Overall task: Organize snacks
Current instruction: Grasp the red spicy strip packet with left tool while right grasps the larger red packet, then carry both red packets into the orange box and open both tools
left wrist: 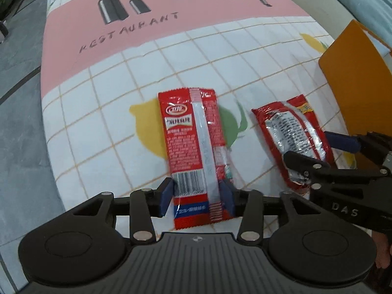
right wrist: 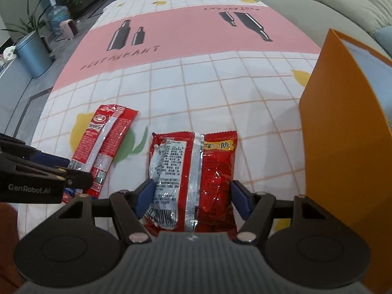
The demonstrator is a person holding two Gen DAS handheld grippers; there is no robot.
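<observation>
A narrow red snack packet [left wrist: 188, 134] lies flat, back side up, on the tablecloth. My left gripper [left wrist: 197, 196] points down over its near end, a blue pad at each long edge; the packet is not buckled or lifted, so the jaws read as open. To its right lies a wider red and silver snack packet [right wrist: 196, 161], also seam side up. My right gripper [right wrist: 193, 196] straddles that packet's near end, open, with a small gap at the right pad. Each gripper shows in the other's view: the left gripper [right wrist: 76, 170] and the right gripper [left wrist: 307, 147].
An orange box [right wrist: 343, 122] stands upright just right of the wide packet. The pink and checked tablecloth [right wrist: 196, 85] stretches away ahead. A grey sofa [right wrist: 318, 7] runs along the right. On the floor at the far left stand a blue bin [right wrist: 34, 54] and a water bottle [right wrist: 57, 14].
</observation>
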